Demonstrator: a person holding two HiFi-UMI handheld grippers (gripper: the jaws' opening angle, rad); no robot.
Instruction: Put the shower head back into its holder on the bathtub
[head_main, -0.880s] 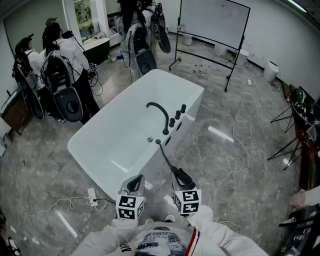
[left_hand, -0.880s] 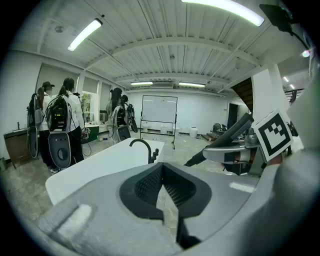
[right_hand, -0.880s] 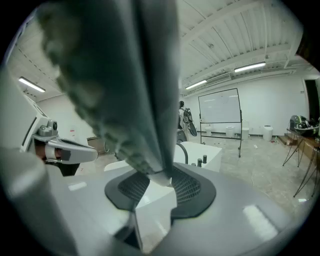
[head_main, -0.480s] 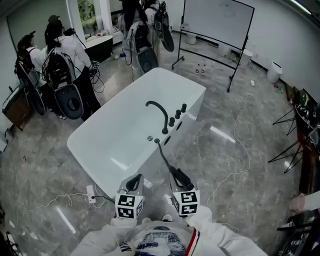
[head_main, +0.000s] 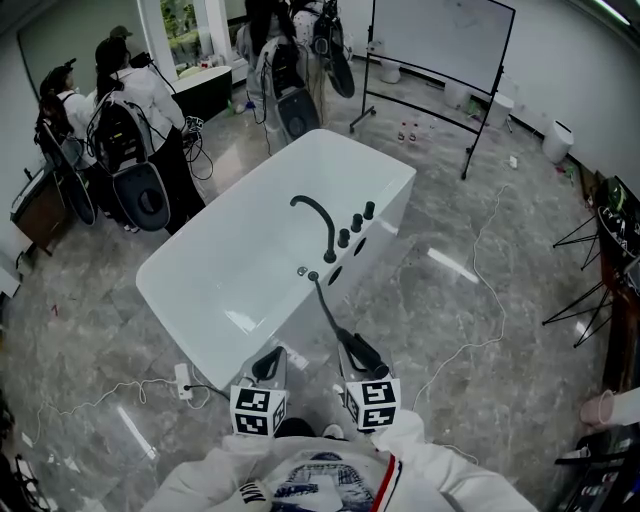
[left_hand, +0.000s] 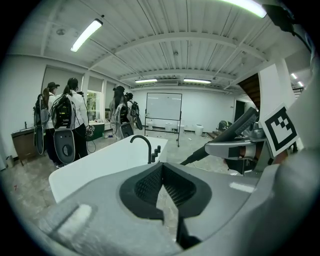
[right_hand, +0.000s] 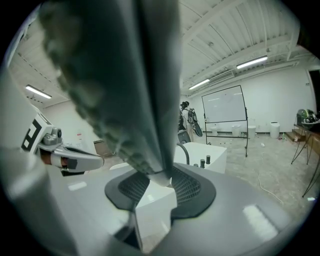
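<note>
shower head (head_main: 363, 352) is in the right gripper (head_main: 352, 345), off the tub (head_main: 160, 290) and out over the floor (head_main: 480, 330) just short of the tub's near end; the right gripper view has its grey body (right_hand: 135, 90) filling the frame, up close and blurred, and the right gripper (right_hand: 160, 182) is clamped on it, pads pressing either side; from the head a dark hose (head_main: 328, 310) runs up and away to the tub's rim, landing just beside the faucet (head_main: 318, 222); faucet is a black arch curving over the basin, with a row of dark knobs (head_main: 355, 225) along the rim next to it; which fitting is the holder, i cannot tell from here; left gripper (head_main: 268, 365) sits beside the right one, a little apart, pointing at the tub; in its own view the left gripper (left_hand: 161, 167) has its pads meeting at the tips with nothing between them, and the shower head (left_hand: 235, 127) shows off to the right as a dark slanted bar; far side of the tub, people (head_main: 130, 120) stand with gear on their backs; a whiteboard (head_main: 440, 40) stands at the back, and a white cable (head_main: 470, 345) trails across the floor.
</note>
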